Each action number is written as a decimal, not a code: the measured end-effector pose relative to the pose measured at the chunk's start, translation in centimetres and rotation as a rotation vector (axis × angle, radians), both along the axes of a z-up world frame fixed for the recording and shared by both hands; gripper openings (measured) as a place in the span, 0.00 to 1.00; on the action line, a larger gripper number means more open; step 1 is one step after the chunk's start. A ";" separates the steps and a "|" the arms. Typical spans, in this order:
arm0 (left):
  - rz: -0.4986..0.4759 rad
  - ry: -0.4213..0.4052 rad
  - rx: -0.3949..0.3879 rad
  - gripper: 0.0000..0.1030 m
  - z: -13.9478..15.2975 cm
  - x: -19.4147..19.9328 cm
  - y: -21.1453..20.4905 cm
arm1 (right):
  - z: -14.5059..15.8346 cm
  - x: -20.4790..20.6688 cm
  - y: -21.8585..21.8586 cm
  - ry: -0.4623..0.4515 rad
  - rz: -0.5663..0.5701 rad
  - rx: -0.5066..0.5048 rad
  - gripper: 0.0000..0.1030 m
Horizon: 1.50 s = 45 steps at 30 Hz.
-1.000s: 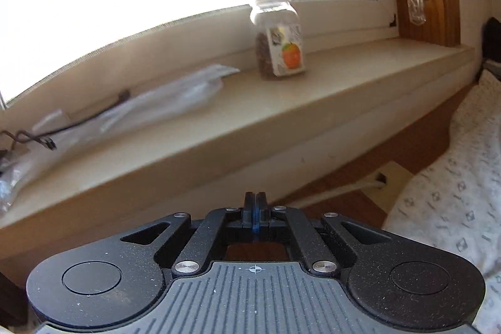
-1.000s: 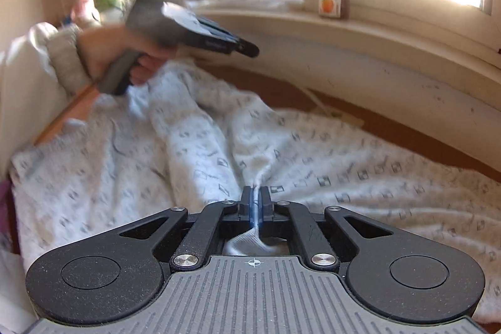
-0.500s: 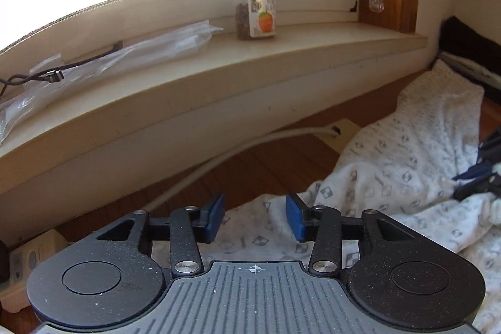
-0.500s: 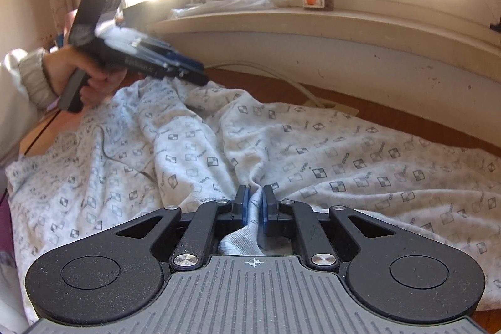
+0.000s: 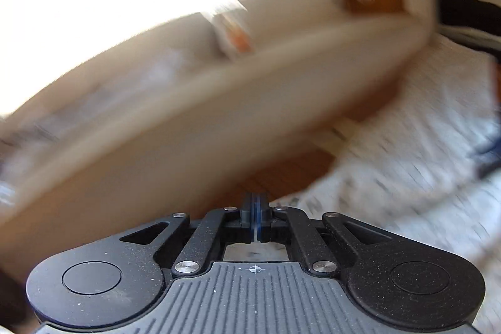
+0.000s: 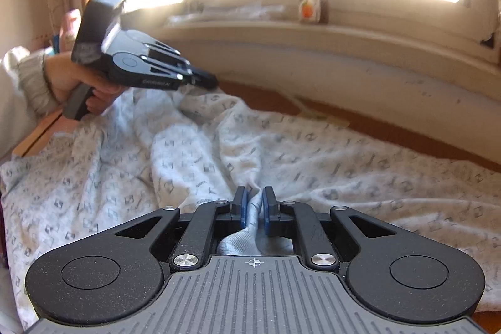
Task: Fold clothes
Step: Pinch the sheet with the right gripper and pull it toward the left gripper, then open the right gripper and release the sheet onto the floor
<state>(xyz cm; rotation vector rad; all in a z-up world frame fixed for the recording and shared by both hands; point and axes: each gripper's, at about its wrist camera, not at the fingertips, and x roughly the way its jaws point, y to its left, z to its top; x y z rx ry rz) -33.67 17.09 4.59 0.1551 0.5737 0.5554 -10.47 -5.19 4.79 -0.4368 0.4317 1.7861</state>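
garment (image 6: 313, 158) spread on wooden surface below windowsill | right gripper (image 6: 254, 205) pinches its near-edge fold | left gripper (image 6: 203, 80) jaws together at far-left edge, cloth-hold unclear | lift both evenly, keep fabric taut

- The soft white cloth with small grey square prints (image 6: 313, 158) lies spread out and wrinkled on the brown wooden floor, below the window wall.
- One fold of it is bunched up and pulled into a ridge.
- Its far left corner is lifted up.
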 end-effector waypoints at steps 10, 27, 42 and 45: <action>0.102 0.071 0.031 0.39 -0.9 2.5 0.1 | 0.1 1.1 -0.3 0.066 -0.018 0.005 0.36; -0.191 0.028 -0.165 0.64 -2.2 10.8 -9.2 | -0.5 16.2 -0.4 -0.025 -0.374 -0.108 0.29; -0.158 0.052 -0.227 0.67 -4.6 8.6 -9.6 | -1.3 16.4 -1.8 -0.044 -0.336 -0.097 0.43; -0.166 0.059 -0.223 0.67 -4.6 8.0 -9.7 | -1.4 16.5 -1.6 -0.046 -0.336 -0.097 0.44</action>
